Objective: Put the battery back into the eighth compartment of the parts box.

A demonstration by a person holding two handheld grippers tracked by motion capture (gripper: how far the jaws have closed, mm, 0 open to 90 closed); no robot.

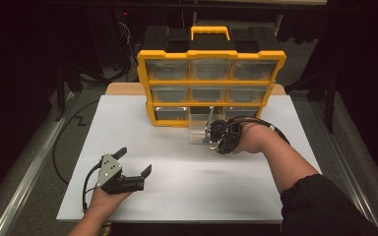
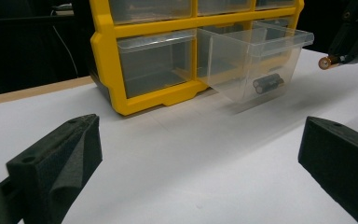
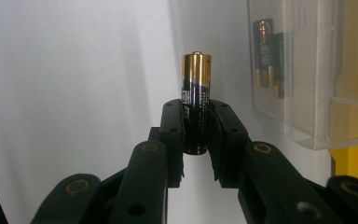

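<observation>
Right gripper (image 3: 196,140): clamped on one battery (image 3: 196,100), a black-and-gold cylinder, just beside the pulled-out drawer (image 2: 256,60).
Drawer: clear plastic, two batteries (image 2: 268,84) inside.
Left gripper (image 1: 134,161): jaws apart, holding nothing.
Organizer (image 1: 209,81): yellow frame, nine drawers.

A white table (image 1: 142,118) is sitting under bright light, with dark floor (image 1: 19,147) and black cables (image 1: 66,132) lying left of it.

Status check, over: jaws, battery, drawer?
Right gripper shut on battery, beside the open drawer. Left gripper open, idle on the table. Batteries already in drawer. Nothing in the way.
</observation>
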